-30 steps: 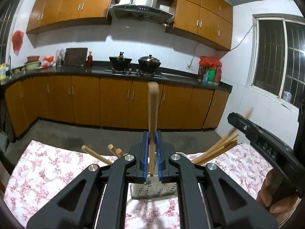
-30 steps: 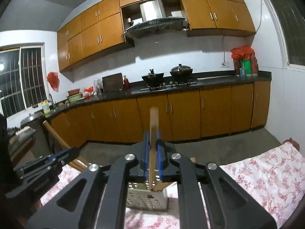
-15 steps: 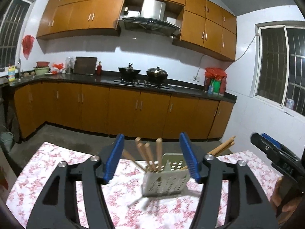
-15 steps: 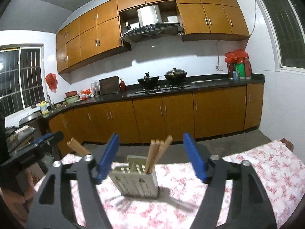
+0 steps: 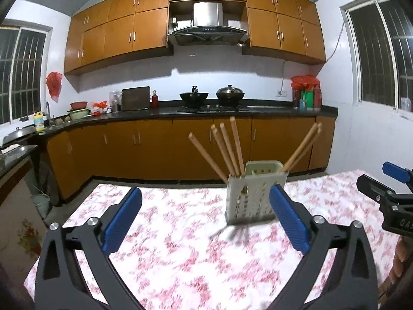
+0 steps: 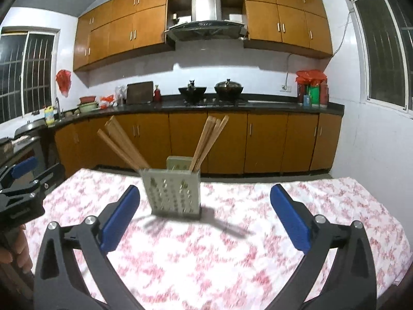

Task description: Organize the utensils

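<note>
A pale perforated utensil holder [image 5: 254, 193] stands upright on the floral tablecloth [image 5: 180, 253]; it also shows in the right wrist view [image 6: 174, 192]. Several wooden chopsticks [image 5: 227, 149] lean out of it in two bunches, also seen in the right wrist view [image 6: 206, 142]. My left gripper [image 5: 204, 219] is open and empty, held back from the holder. My right gripper [image 6: 204, 219] is open and empty, also back from the holder. Each gripper shows at the edge of the other's view, the right one [image 5: 387, 193] and the left one [image 6: 20, 188].
The table [image 6: 335, 206] is covered by a red-and-white floral cloth. Behind it runs a kitchen counter [image 5: 232, 108] with two pots on a stove, wooden cabinets below and above. A side counter [image 5: 15, 155] stands at the left.
Both grippers were shut on chopsticks over the holder. They have opened, the chopsticks now stand in the holder, and both grippers have pulled back and up from it.
</note>
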`<state>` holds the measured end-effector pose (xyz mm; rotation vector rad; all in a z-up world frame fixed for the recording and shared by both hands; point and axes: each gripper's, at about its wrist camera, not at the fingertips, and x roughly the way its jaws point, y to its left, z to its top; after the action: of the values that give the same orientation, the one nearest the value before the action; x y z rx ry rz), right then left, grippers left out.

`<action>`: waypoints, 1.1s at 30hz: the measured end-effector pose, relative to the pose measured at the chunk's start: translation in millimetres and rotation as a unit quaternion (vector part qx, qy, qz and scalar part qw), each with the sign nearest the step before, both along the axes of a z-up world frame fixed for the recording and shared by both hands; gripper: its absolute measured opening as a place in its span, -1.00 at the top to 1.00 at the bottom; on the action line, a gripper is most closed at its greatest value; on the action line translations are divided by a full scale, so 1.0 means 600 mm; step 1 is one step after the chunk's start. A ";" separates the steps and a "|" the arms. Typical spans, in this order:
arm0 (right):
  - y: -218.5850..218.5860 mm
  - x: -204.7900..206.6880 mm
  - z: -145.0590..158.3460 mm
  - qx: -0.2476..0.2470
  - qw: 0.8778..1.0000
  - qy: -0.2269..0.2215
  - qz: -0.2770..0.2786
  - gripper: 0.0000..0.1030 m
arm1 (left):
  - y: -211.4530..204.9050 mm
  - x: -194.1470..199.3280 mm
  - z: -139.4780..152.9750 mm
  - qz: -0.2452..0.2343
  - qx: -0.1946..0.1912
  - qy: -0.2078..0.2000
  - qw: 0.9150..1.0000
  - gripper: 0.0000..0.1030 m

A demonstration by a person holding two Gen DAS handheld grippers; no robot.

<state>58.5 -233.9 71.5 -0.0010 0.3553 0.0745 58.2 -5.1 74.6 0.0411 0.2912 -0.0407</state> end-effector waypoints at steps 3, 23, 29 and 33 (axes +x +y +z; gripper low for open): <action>0.010 -0.011 -0.021 -0.006 1.000 0.015 -0.004 -0.92 | -0.005 -0.017 -0.019 0.012 0.014 0.003 1.000 -0.97; 0.020 -0.047 -0.101 -0.005 0.998 0.059 -0.020 -0.92 | -0.002 -0.055 -0.111 0.009 0.023 0.061 0.998 -0.97; 0.019 -0.046 -0.106 -0.007 0.998 0.059 -0.023 -0.92 | 0.004 -0.053 -0.117 0.015 0.009 0.073 0.997 -0.97; 0.017 -0.044 -0.110 -0.005 0.998 0.065 -0.023 -0.92 | 0.006 -0.051 -0.121 0.015 0.004 0.081 0.997 -0.97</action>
<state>32.2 -223.7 5.2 0.0024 0.4864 0.0267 27.5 -1.3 2.0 0.0410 0.4535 -0.0123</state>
